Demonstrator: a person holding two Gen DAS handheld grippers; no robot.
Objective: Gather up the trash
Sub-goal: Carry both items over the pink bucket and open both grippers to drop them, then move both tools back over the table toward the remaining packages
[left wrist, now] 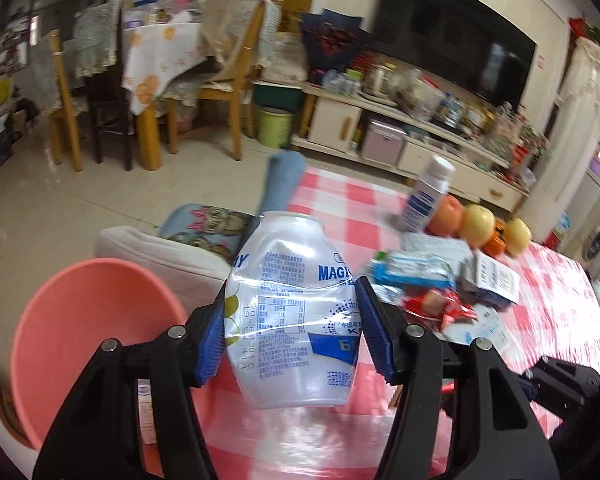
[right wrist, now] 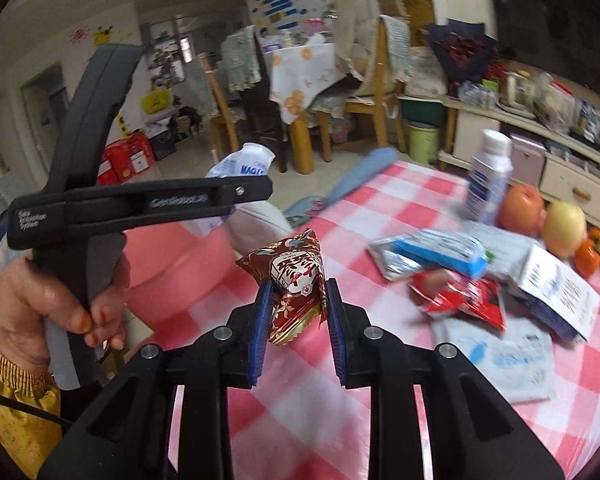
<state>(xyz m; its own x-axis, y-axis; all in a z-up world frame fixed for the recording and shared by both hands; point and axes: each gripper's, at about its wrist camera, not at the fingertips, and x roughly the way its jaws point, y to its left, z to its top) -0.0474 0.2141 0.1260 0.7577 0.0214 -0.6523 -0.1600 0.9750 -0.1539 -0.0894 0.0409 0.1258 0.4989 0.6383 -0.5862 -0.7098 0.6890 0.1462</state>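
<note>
Blue pads of the left gripper (left wrist: 292,330) pinched a crumpled white bottle (left wrist: 296,312) at mid-height, held above the checked tabletop (left wrist: 340,208) near its left edge. Right gripper (right wrist: 298,322) was fully closed on a red foil wrapper (right wrist: 294,284), raised off the tabletop. Both pointed downward at a slant. Pink basin (left wrist: 88,328) stood beside that edge; contents indiscernible. Remaining wrappers (right wrist: 456,294) lay toward the tabletop's right side.
</note>
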